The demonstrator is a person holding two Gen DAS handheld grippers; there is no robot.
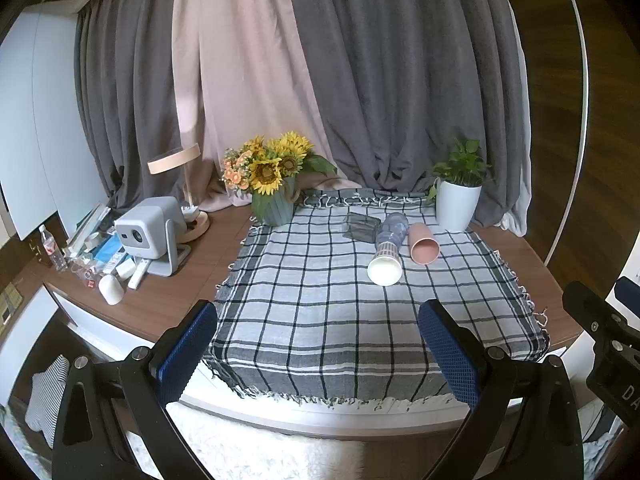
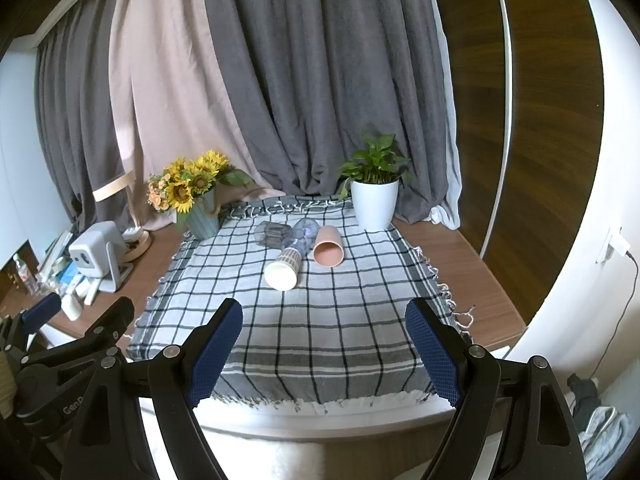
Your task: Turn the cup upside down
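Several cups lie on their sides on the checked cloth (image 1: 320,320) at the far middle. A white cup with a striped band (image 1: 385,265) (image 2: 282,272) points its mouth toward me. A pink cup (image 1: 423,243) (image 2: 329,246) lies to its right. A clear bluish cup (image 1: 393,227) (image 2: 303,234) and a dark clear glass (image 1: 361,226) (image 2: 272,234) lie behind. My left gripper (image 1: 318,344) is open and empty, above the near table edge. My right gripper (image 2: 324,344) is open and empty, also near the front edge.
A sunflower vase (image 1: 276,200) stands at the cloth's far left, a potted plant in a white pot (image 1: 456,204) at the far right. A projector (image 1: 148,236), lamp and small clutter sit on the wooden table (image 1: 192,280) at left. Curtains hang behind.
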